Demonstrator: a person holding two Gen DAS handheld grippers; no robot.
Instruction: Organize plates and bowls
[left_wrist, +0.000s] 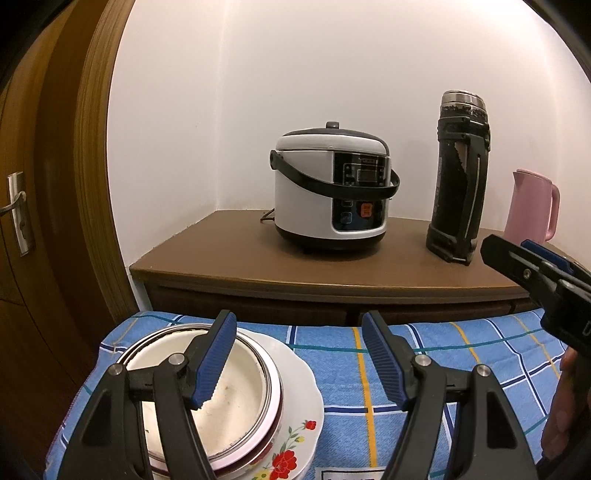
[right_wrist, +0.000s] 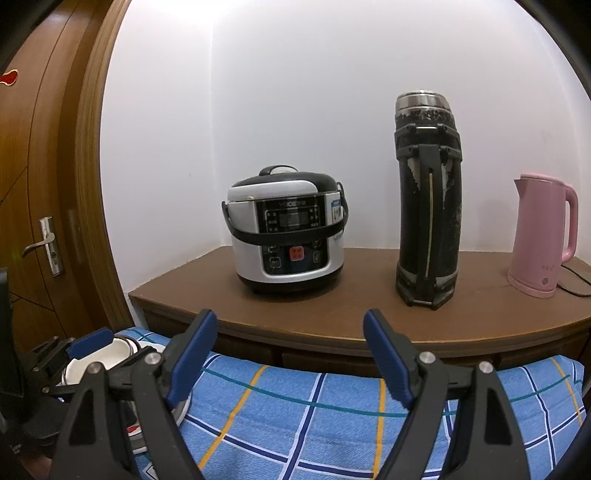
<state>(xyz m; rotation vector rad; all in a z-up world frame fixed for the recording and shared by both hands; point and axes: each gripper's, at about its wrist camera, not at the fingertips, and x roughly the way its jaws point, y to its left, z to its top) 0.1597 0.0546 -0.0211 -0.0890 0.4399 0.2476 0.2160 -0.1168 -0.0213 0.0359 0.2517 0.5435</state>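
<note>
Both tongs, left tongs and right tongs, hover open and empty, tilted slightly down over the checked cloth, with the bowl stacked on the flowered plate at its left edge, rice cooker behind.

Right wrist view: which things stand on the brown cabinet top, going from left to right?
Rice cooker → black thermos → pink kettle.

Blue checked cloth, white red-flowered plate, pink kettle.
</note>
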